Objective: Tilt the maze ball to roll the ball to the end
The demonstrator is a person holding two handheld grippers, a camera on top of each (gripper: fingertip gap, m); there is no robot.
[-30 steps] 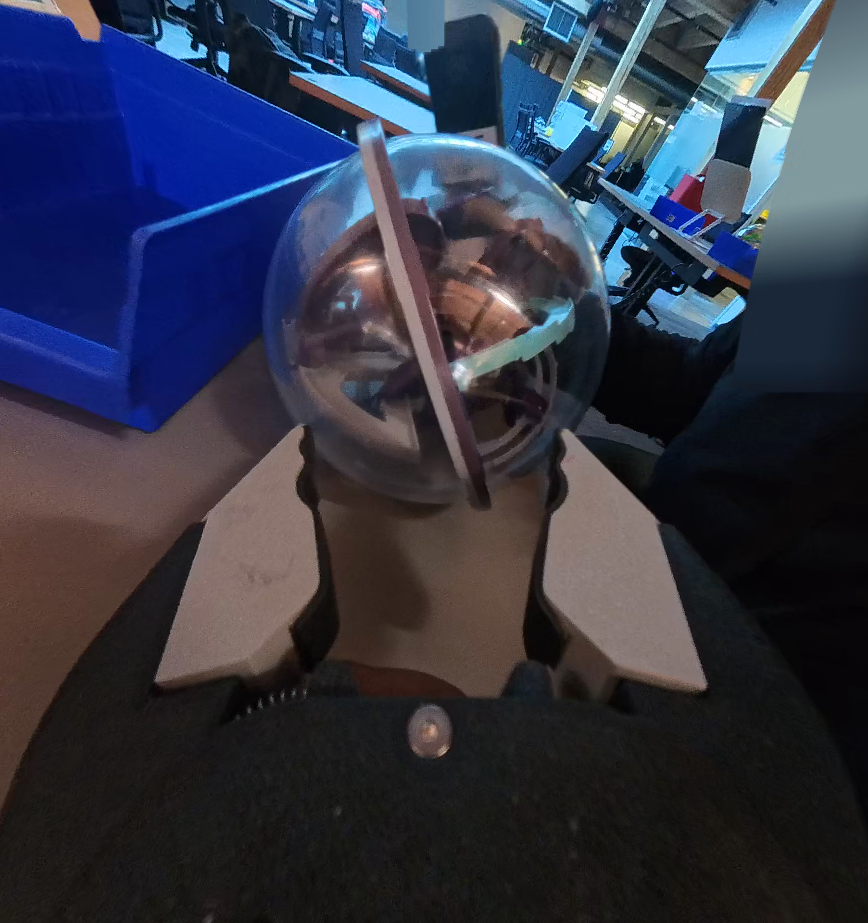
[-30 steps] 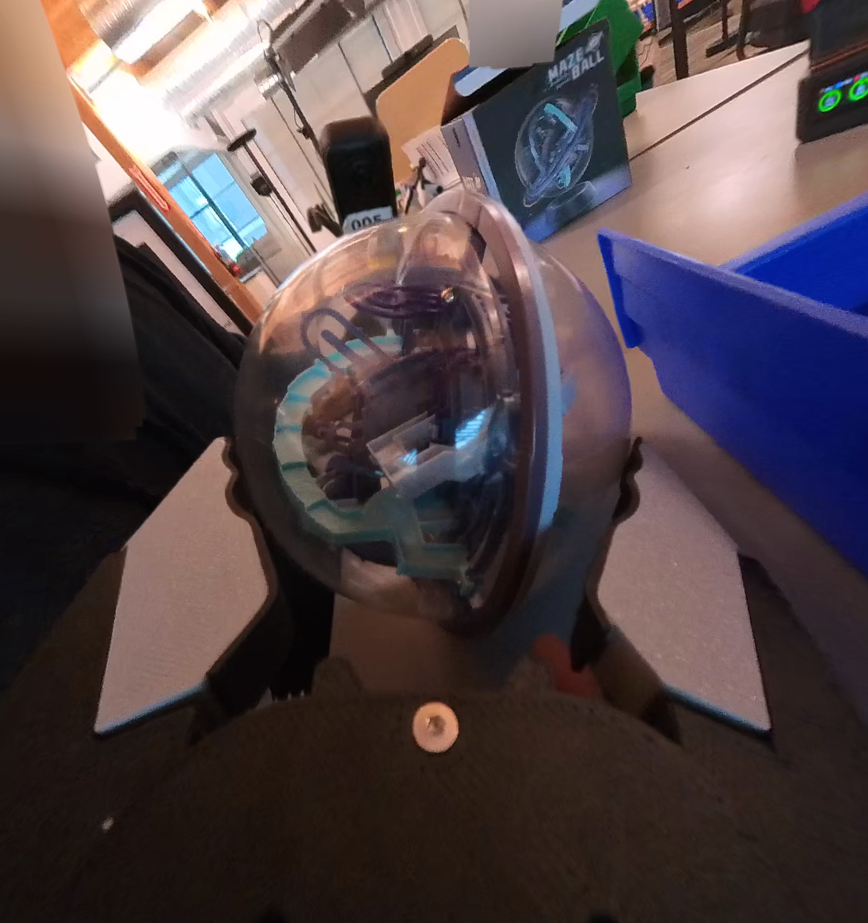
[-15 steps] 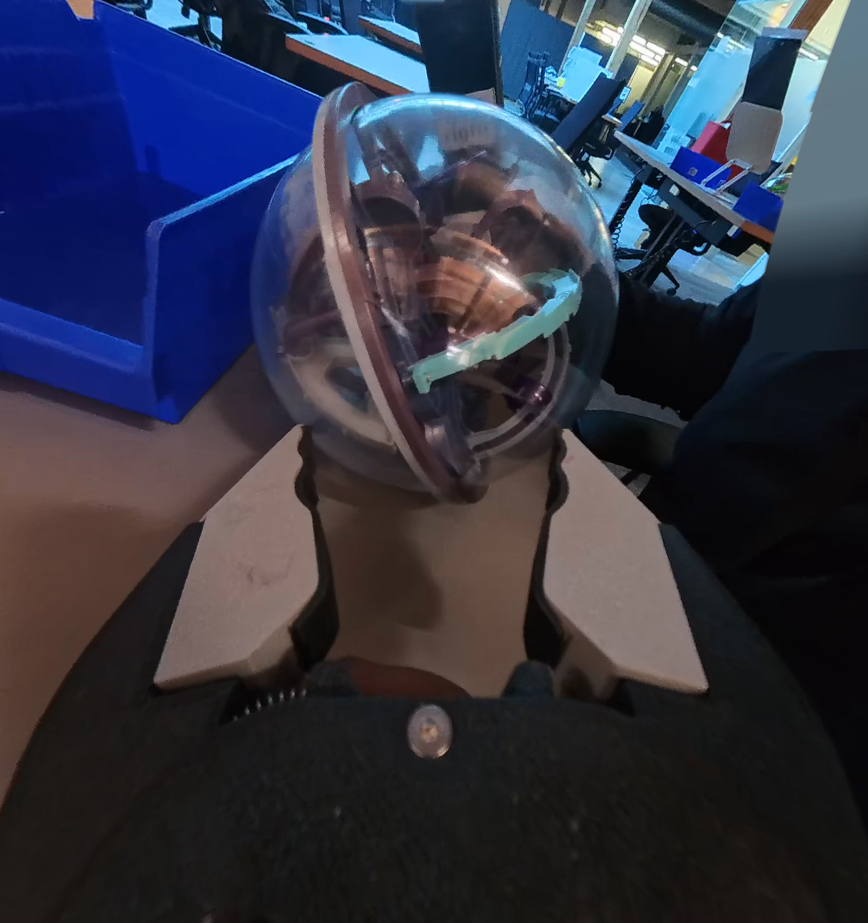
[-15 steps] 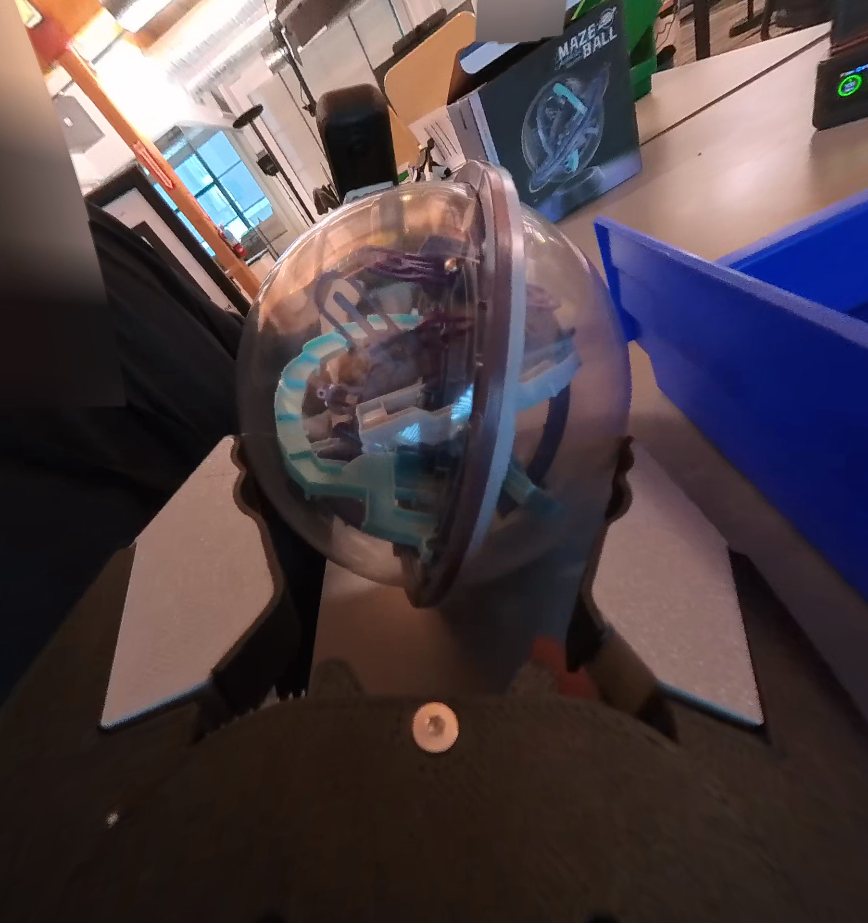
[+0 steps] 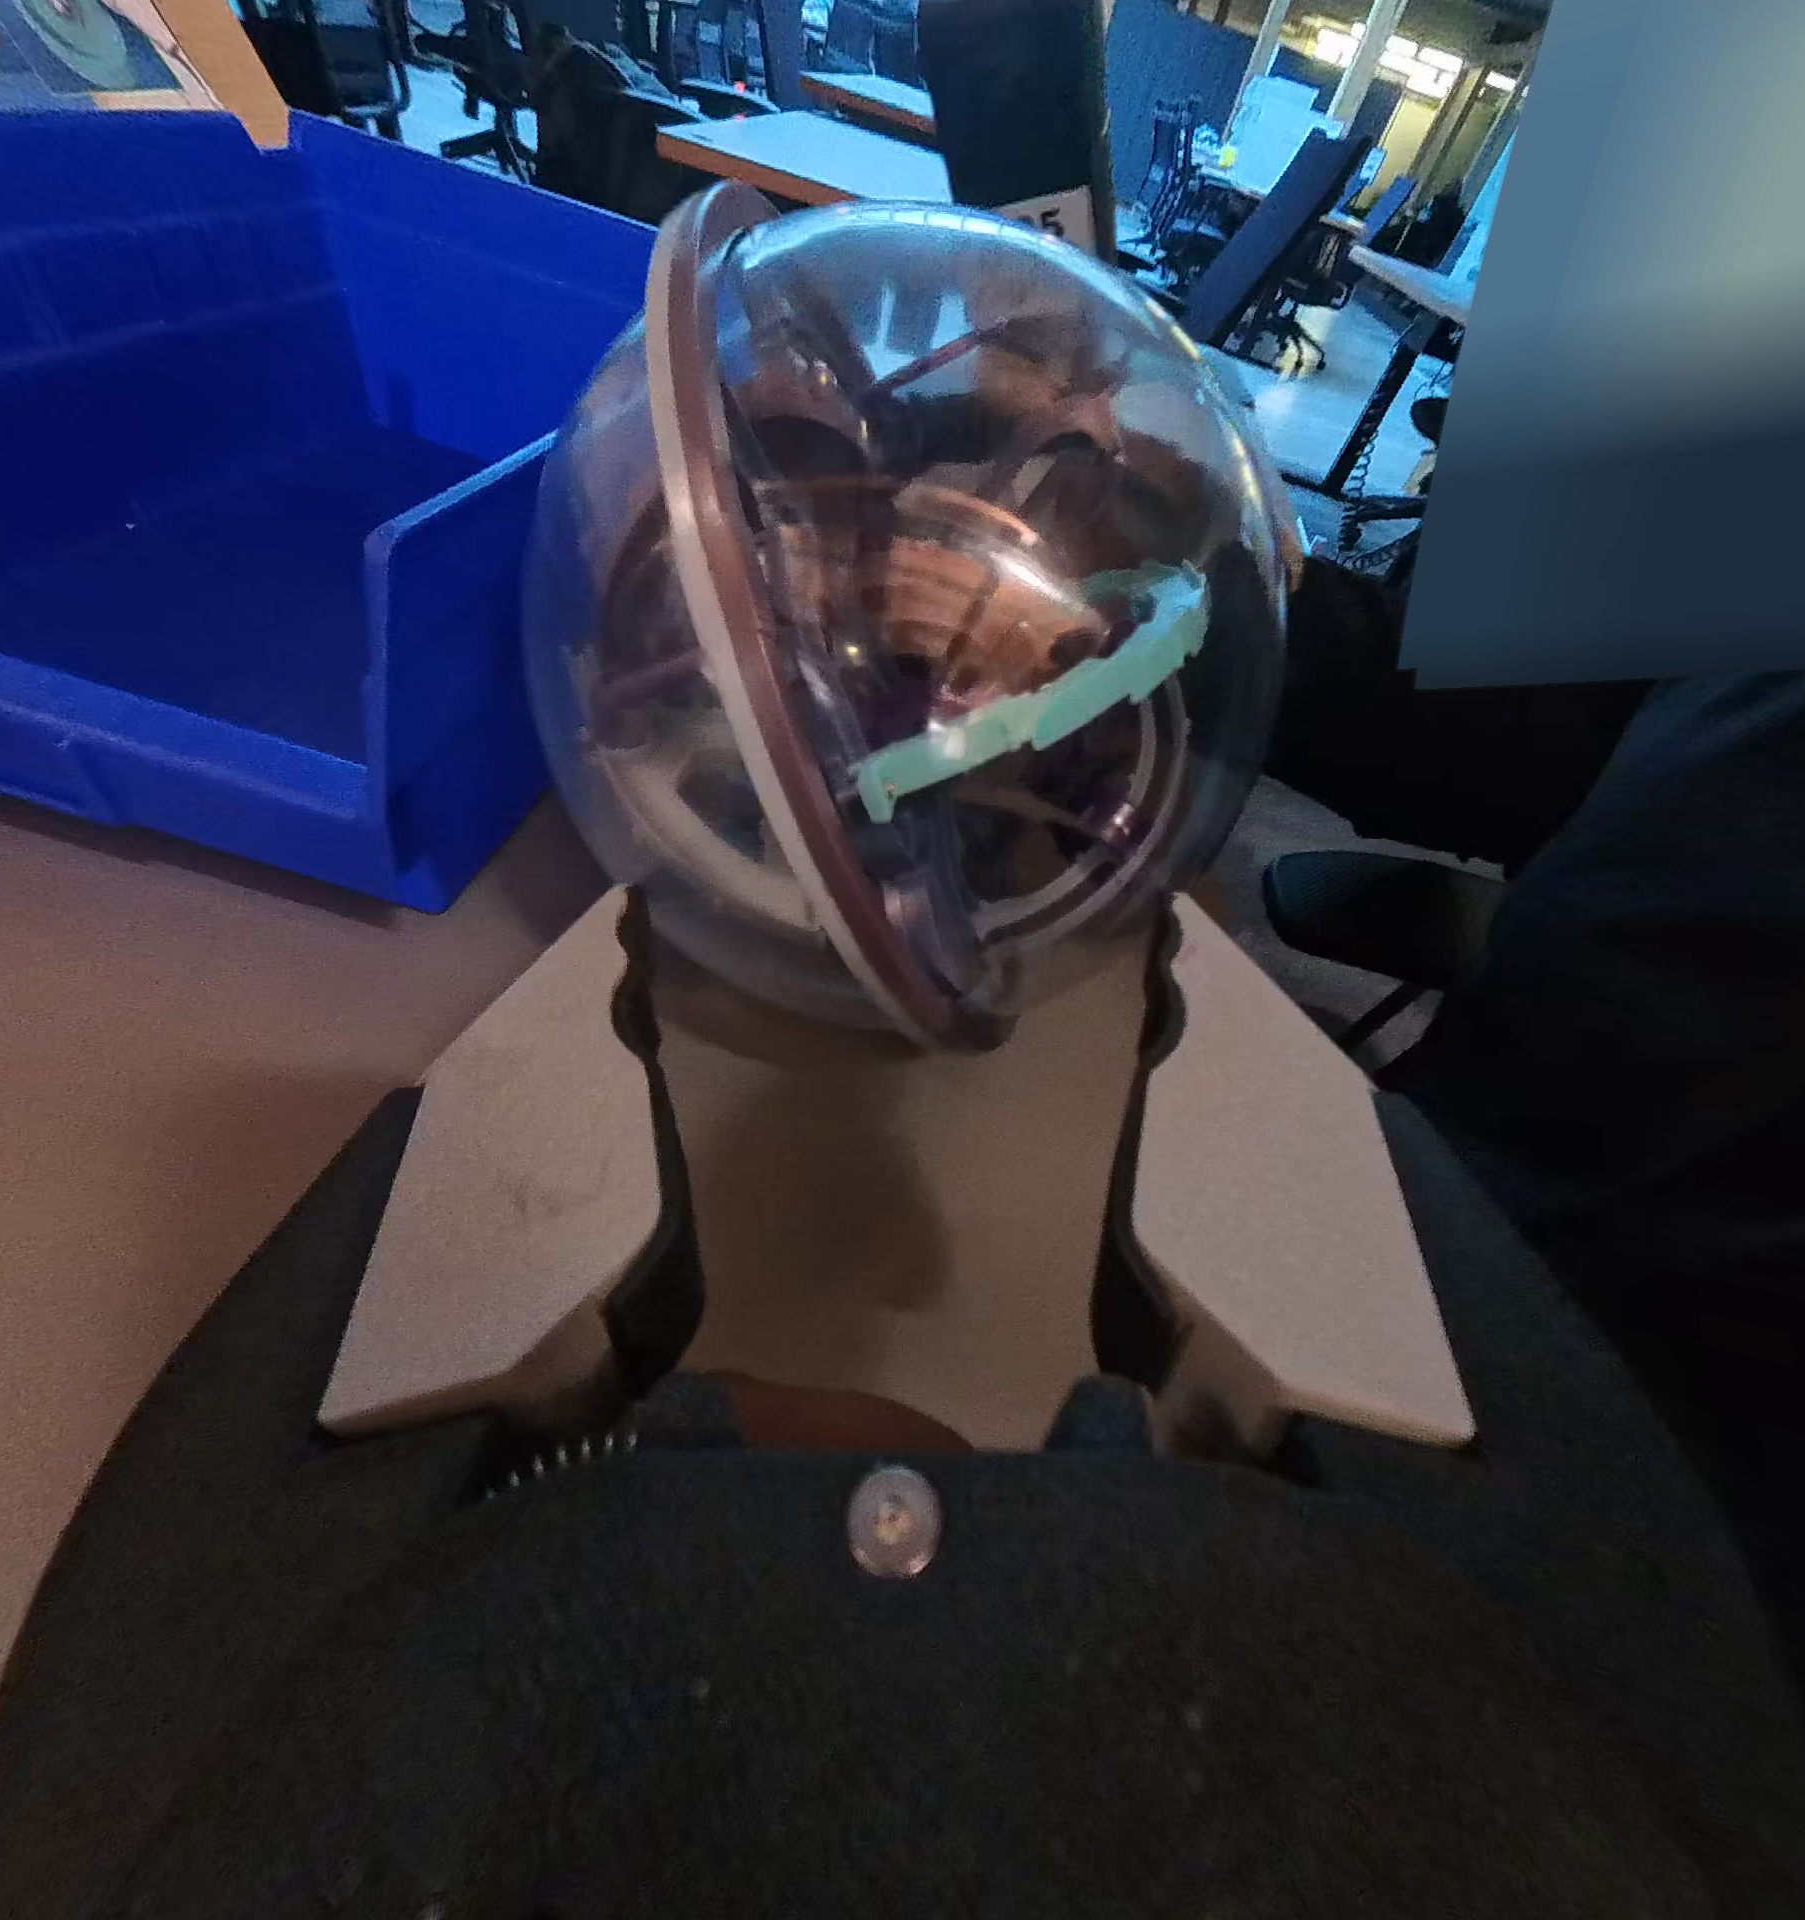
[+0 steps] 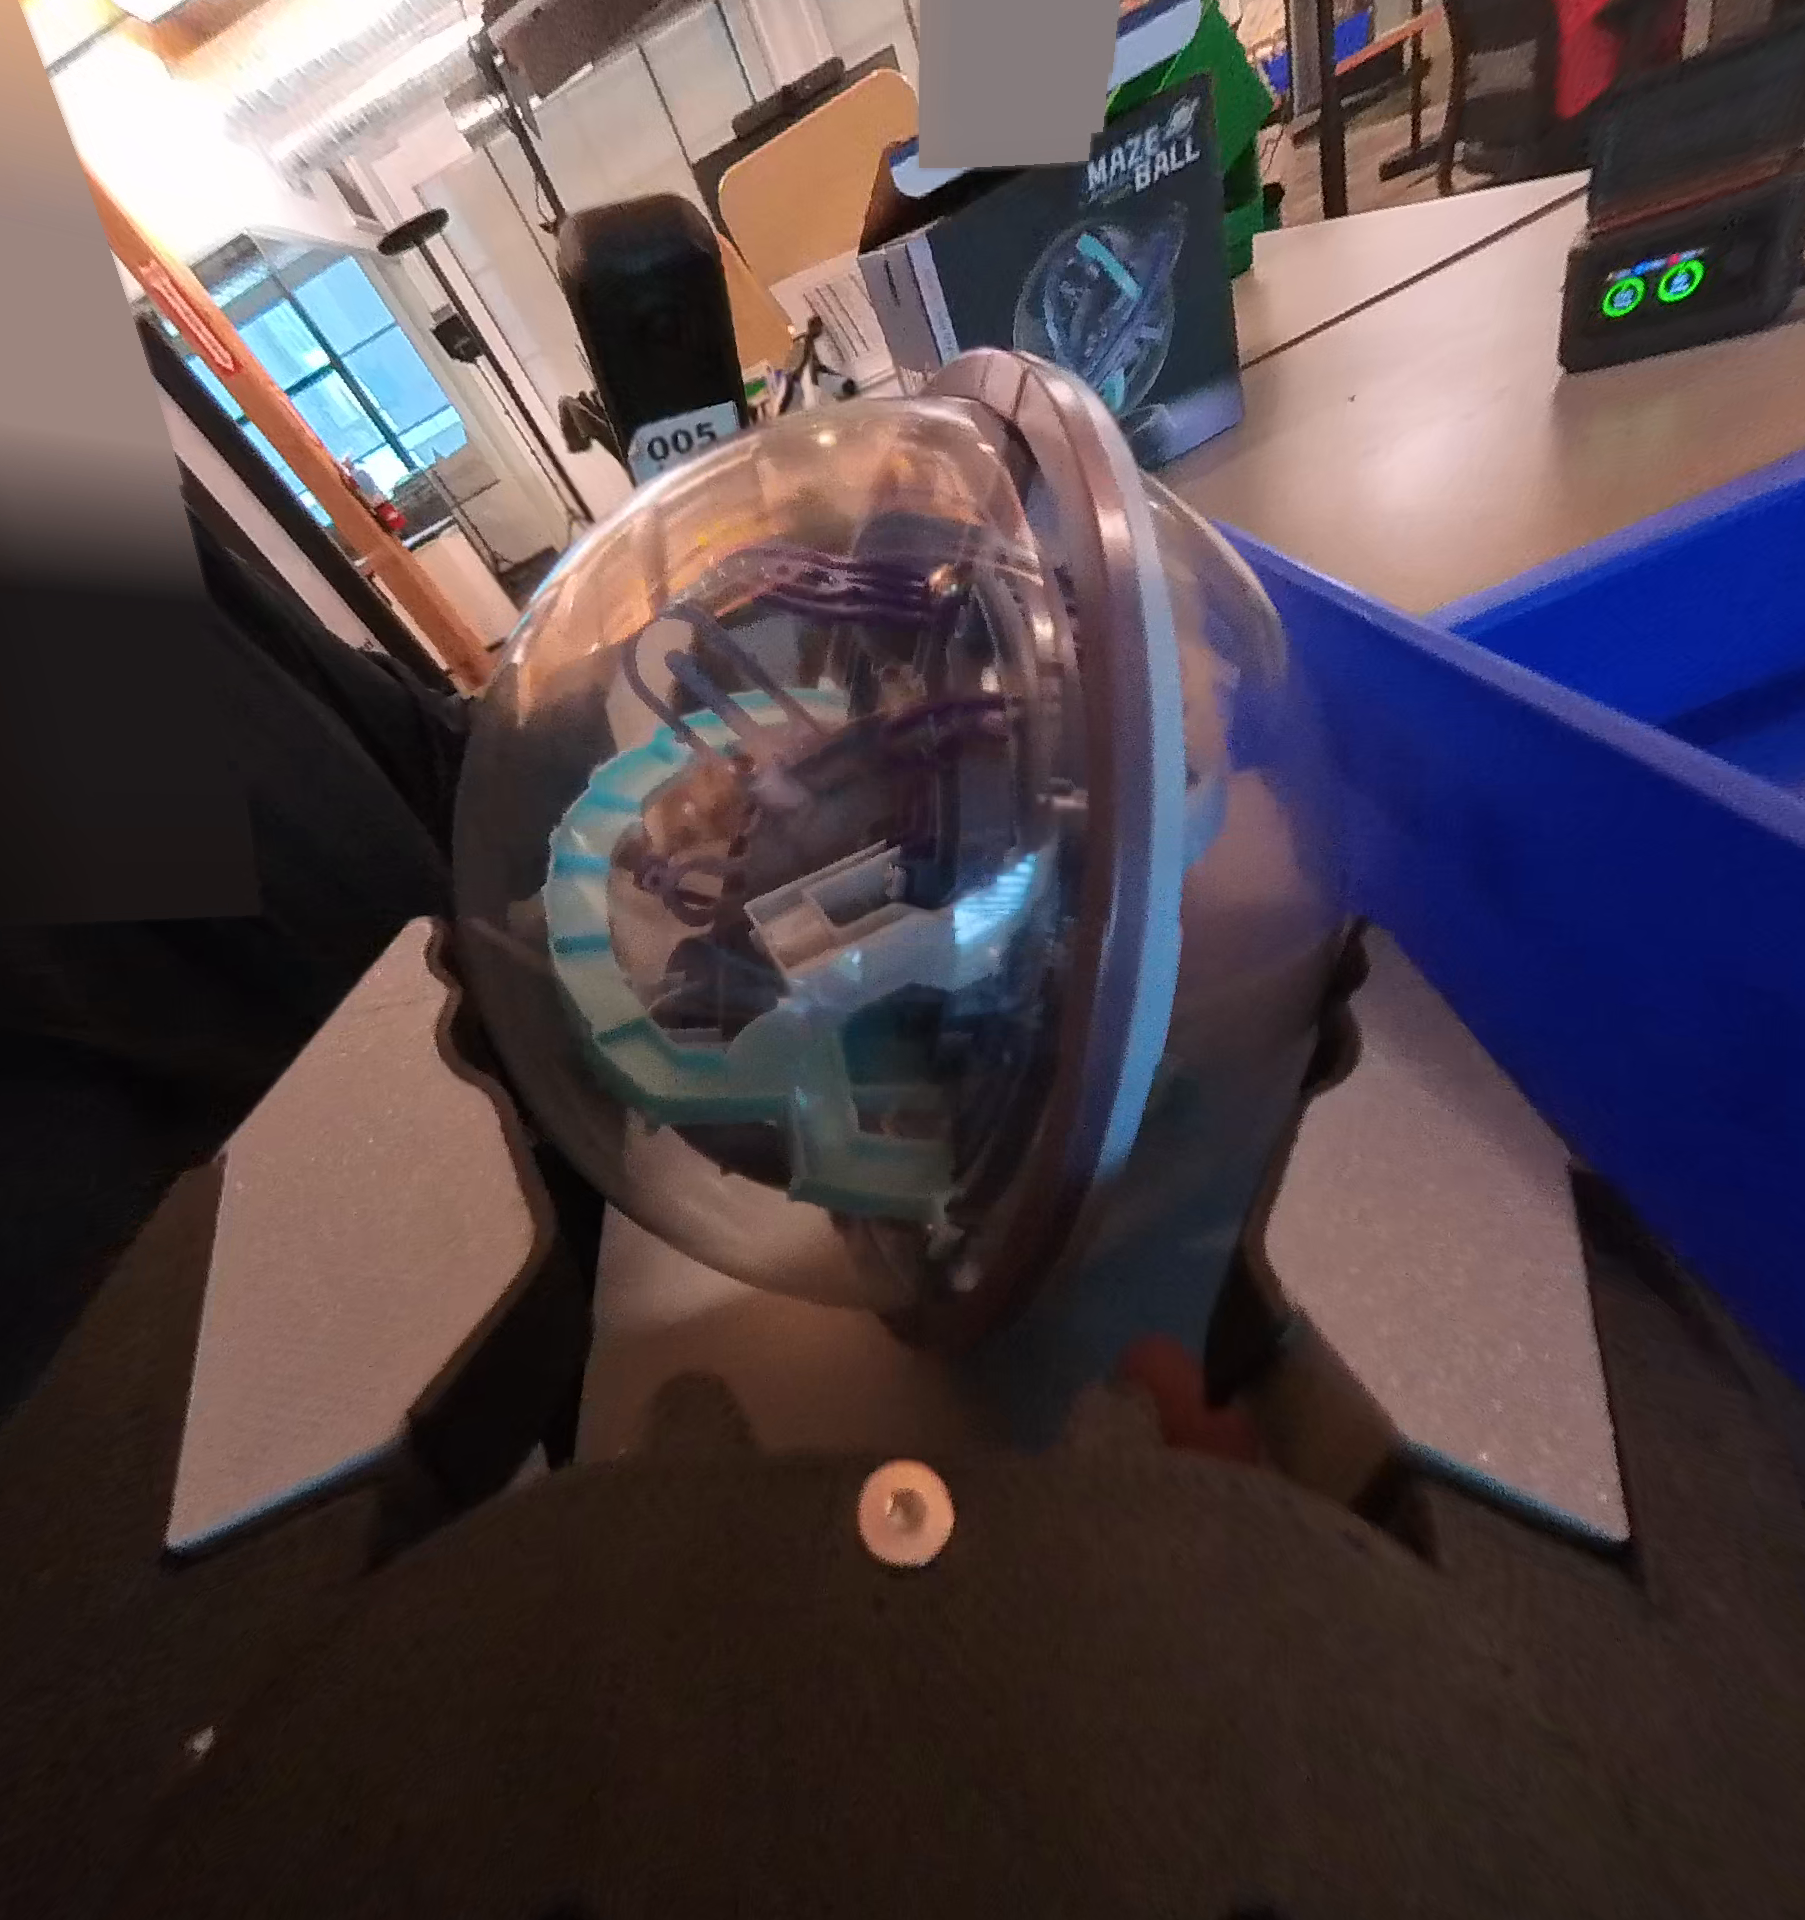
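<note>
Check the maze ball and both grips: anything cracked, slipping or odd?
Nothing stands out. The maze ball sits between the fingers of the left gripper and the right gripper, its shell looking intact. Its seam ring is tilted, as the task requires. The blue bin sits alongside.

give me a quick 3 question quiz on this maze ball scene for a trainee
1. True or false: the maze ball rests on the table, with neither gripper touching it.
2. Which colour is the bin beside the maze ball? A) red B) blue C) green
3. Fill in: in the right wrist view, the small metal ball sits on a ______ track near the top of the sphere.

Key:
1. False. The left gripper and the right gripper each have their jaws against its lower sides, holding it above the table.
2. B
3. purple
</note>
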